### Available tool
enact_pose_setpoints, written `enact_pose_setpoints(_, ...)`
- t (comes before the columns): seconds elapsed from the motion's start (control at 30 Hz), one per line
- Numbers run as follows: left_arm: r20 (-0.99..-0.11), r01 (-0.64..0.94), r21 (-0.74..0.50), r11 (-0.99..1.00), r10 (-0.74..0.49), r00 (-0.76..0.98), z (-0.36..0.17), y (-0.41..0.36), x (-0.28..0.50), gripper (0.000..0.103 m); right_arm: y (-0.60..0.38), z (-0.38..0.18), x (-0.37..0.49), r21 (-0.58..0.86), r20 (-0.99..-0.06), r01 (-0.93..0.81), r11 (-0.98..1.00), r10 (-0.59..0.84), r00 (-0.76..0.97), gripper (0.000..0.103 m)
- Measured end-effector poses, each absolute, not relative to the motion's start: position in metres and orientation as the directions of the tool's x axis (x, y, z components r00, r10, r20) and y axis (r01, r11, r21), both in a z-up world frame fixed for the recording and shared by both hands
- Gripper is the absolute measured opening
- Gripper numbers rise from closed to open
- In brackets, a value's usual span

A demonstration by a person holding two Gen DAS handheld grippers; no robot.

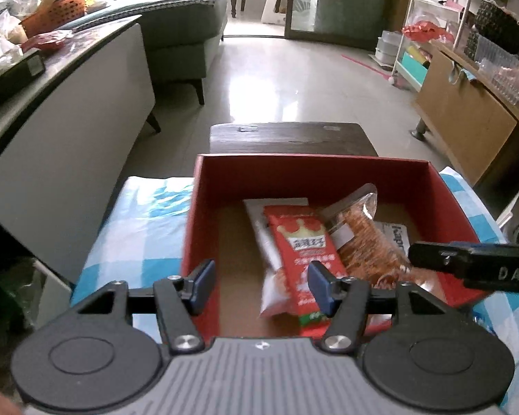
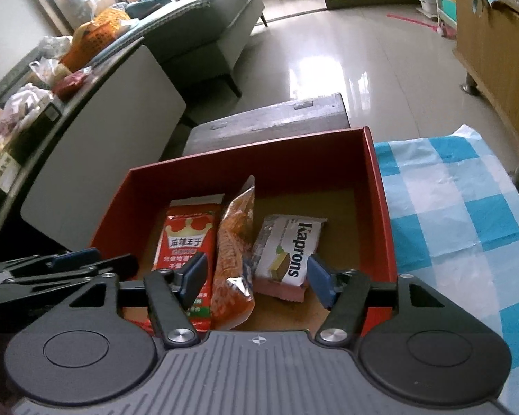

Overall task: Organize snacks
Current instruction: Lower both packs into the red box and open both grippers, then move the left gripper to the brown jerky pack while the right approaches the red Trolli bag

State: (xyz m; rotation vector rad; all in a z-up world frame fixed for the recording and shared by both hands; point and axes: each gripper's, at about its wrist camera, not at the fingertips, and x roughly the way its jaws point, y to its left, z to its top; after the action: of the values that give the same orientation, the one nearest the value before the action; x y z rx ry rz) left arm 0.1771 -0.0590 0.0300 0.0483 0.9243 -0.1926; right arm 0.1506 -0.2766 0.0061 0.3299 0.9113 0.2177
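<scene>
A red cardboard box (image 1: pixel 294 169) (image 2: pixel 380 207) sits on a blue-and-white checked cloth. Inside lie a red crown-print snack packet (image 1: pixel 301 252) (image 2: pixel 185 238), an orange clear-wrapped snack bag (image 1: pixel 366 238) (image 2: pixel 233 242) and a white Kaprons wafer pack (image 1: pixel 396 237) (image 2: pixel 287 252). My left gripper (image 1: pixel 261 285) is open and empty, above the box's near left part. My right gripper (image 2: pixel 256 278) is open and empty, above the orange bag and the Kaprons pack. The right gripper's side shows at the right edge of the left wrist view (image 1: pixel 474 266).
A dark wooden stool (image 1: pixel 290 136) (image 2: pixel 270 121) stands just beyond the box. A grey counter with bags and an orange basket (image 1: pixel 62 7) is at the left, a green sofa (image 1: pixel 187 27) behind it, a wooden cabinet (image 1: pixel 467 114) at the right.
</scene>
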Motion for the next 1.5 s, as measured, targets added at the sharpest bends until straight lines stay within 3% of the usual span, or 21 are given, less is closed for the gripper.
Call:
enact_pose_setpoints(0.07,-0.795,0.184,-0.037,0.982,-0.141,0.591,0.034,-0.05,0.168,0.053,-0.276,0.01,0.147,0.372,-0.731,-0.052,0.927,0.327,0.599,0.078)
enact_pose_setpoints(0.3,-0.807,0.179,-0.029,0.984,-0.128,0.577,0.036,-0.015,0.136,0.054,-0.265,0.029,0.123,0.37,-0.702,-0.106,0.923,0.352,0.619,0.079)
enact_pose_setpoints(0.43,-0.821,0.145,-0.06,0.988,-0.131,0.556,0.034,0.008,0.124,0.054,-0.251,0.037,0.108,0.366,-0.698,-0.148,0.919,0.376,0.61,0.086)
enact_pose_setpoints(0.63,-0.85,0.108,-0.085,0.991,-0.129,0.512,0.021,0.028,0.118,0.055,-0.227,0.039,0.083,0.355,-0.709,-0.212,0.91,0.41,0.573,0.086)
enact_pose_setpoints(0.77,-0.858,0.101,-0.065,0.993,-0.107,0.502,0.01,0.035,0.128,0.061,-0.218,0.035,0.069,0.363,-0.722,-0.231,0.903,0.429,0.542,0.087)
enact_pose_setpoints(1.07,-0.875,0.124,-0.171,0.977,-0.209,0.437,-0.015,0.049,0.15,0.061,-0.221,0.019,0.05,0.378,-0.75,-0.227,0.898,0.44,0.493,0.088)
enact_pose_setpoints(1.4,-0.883,0.185,-0.089,0.979,-0.163,0.44,-0.031,0.042,0.157,0.062,-0.226,0.01,0.047,0.39,-0.765,-0.218,0.895,0.447,0.463,0.091)
enact_pose_setpoints(1.5,-0.895,0.188,-0.129,0.974,-0.196,0.401,-0.029,0.047,0.14,0.065,-0.228,0.009,0.047,0.397,-0.768,-0.21,0.894,0.448,0.457,0.091)
